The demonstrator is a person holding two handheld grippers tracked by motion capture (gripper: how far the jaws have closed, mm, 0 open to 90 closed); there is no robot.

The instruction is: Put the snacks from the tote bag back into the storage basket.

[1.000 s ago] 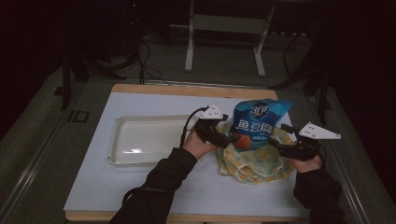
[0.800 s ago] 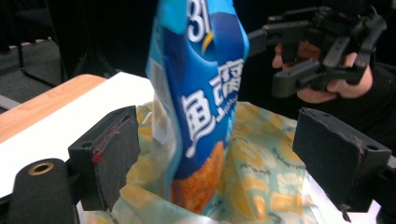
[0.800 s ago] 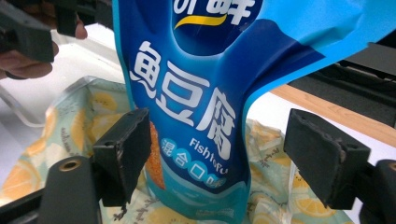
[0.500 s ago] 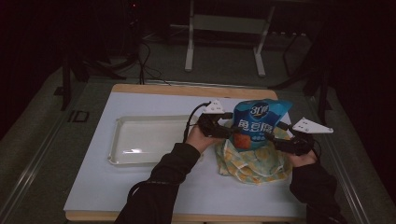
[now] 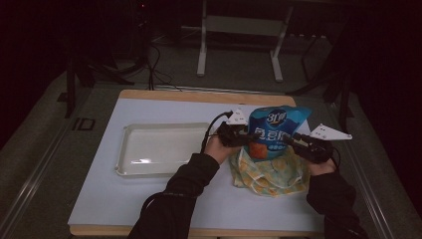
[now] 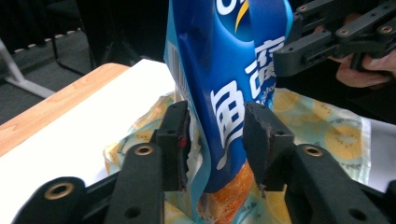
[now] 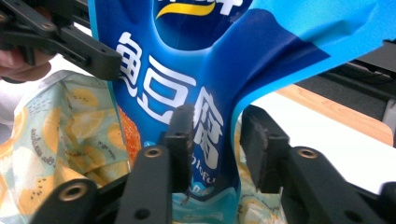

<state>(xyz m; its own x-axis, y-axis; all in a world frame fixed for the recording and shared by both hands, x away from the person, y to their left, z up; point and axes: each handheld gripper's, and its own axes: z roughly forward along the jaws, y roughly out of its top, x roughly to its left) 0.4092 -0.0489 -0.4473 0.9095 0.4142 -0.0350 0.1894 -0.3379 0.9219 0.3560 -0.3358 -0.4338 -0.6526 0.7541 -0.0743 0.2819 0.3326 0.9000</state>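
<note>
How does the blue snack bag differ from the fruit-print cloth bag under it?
The glossy blue snack bag stands upright; the soft yellow fruit-print cloth bag lies slumped on the table. The snack bag sits between the jaws of both grippers, left gripper and right gripper; the cloth bag has neither around it. Both sit right of the white tray.

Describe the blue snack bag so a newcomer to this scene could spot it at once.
On the right half of the white-topped table, right of the empty white plastic tray, lies a yellow fruit-print cloth bag. Standing upright out of it is the glossy blue snack bag, with white lettering and an orange patch low down, the only tall thing there.
</note>
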